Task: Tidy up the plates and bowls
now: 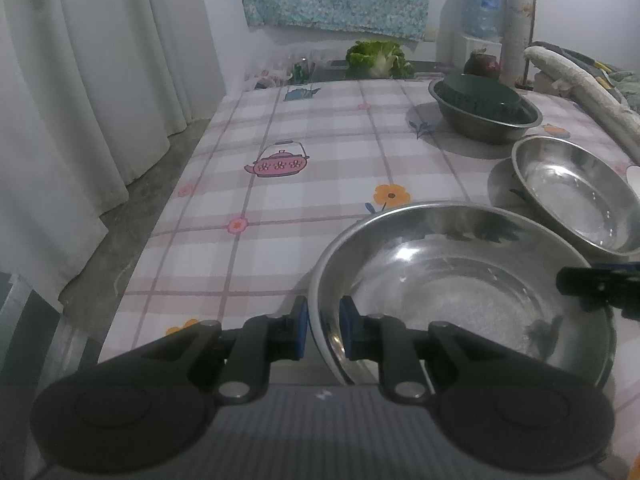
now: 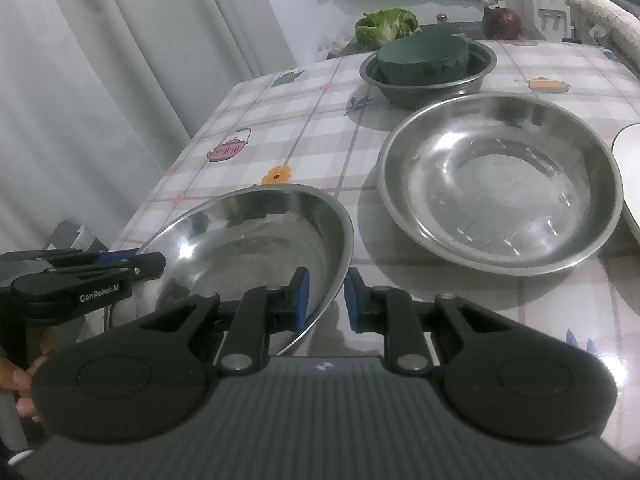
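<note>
Steel bowl, pinched at opposite rims by left gripper and right gripper, may slip if either tilts.

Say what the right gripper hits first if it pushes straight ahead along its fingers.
The right gripper is already clamped on the near steel bowl's rim. Beyond that rim, likely bare tablecloth, then perhaps the second steel bowl's left rim; depth is unclear.

right of the second steel bowl we see only a sliver of a white dish, cut by the frame edge; beyond it, the water jug is too blurred to read.
</note>
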A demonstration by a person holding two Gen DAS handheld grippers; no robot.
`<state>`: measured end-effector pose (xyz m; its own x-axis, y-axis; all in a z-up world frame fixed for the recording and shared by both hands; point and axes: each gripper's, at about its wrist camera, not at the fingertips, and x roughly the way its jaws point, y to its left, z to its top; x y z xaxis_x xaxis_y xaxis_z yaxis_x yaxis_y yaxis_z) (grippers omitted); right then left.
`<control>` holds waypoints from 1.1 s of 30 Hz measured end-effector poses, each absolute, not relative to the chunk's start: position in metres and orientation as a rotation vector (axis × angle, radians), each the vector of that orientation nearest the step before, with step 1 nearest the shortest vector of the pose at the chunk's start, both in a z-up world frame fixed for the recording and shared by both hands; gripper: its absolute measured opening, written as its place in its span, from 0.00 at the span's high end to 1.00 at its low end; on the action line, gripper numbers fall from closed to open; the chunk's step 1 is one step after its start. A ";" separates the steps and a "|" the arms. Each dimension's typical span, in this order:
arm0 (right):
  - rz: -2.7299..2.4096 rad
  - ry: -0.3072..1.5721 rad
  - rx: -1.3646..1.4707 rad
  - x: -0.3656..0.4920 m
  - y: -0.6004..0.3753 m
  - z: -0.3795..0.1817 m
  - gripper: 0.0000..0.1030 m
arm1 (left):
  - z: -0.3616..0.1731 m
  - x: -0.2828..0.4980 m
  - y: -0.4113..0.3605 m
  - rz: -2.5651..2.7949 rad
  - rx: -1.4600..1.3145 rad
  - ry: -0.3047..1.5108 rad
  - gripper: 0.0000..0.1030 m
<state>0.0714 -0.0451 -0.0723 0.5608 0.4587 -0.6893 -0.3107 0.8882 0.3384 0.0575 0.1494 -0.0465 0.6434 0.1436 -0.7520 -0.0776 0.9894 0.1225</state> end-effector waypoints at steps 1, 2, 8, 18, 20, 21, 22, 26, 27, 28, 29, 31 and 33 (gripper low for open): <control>0.456 0.862 0.186 0.071 -0.045 -0.072 0.82 | -0.046 0.057 0.149 0.126 0.083 0.861 0.83; 0.456 0.861 0.186 0.071 -0.045 -0.072 0.82 | -0.045 0.057 0.149 0.126 0.083 0.860 0.83; 0.456 0.857 0.181 0.071 -0.045 -0.071 0.82 | -0.047 0.057 0.149 0.125 0.084 0.870 0.83; 0.452 0.880 0.192 0.073 -0.044 -0.081 0.82 | -0.059 0.060 0.148 0.116 0.095 0.896 0.80; 0.451 0.880 0.195 0.074 -0.044 -0.082 0.82 | -0.062 0.064 0.148 0.115 0.094 0.902 0.79; 0.450 0.880 0.197 0.074 -0.044 -0.083 0.82 | -0.063 0.065 0.148 0.115 0.094 0.906 0.78; 0.450 0.880 0.199 0.075 -0.044 -0.083 0.82 | -0.065 0.067 0.148 0.116 0.091 0.910 0.78; 0.451 0.880 0.206 0.077 -0.044 -0.085 0.82 | -0.070 0.070 0.148 0.123 0.091 0.915 0.74; 0.453 0.880 0.209 0.077 -0.044 -0.086 0.82 | -0.071 0.070 0.148 0.125 0.092 0.913 0.74; 0.452 0.881 0.207 0.077 -0.044 -0.086 0.82 | -0.071 0.070 0.148 0.125 0.092 0.914 0.74; 0.450 0.882 0.204 0.078 -0.043 -0.086 0.82 | -0.071 0.070 0.147 0.127 0.094 0.913 0.75; 0.448 0.882 0.200 0.078 -0.043 -0.086 0.82 | -0.070 0.070 0.148 0.131 0.093 0.914 0.76; 0.449 0.882 0.201 0.078 -0.042 -0.086 0.82 | -0.069 0.071 0.148 0.131 0.089 0.915 0.77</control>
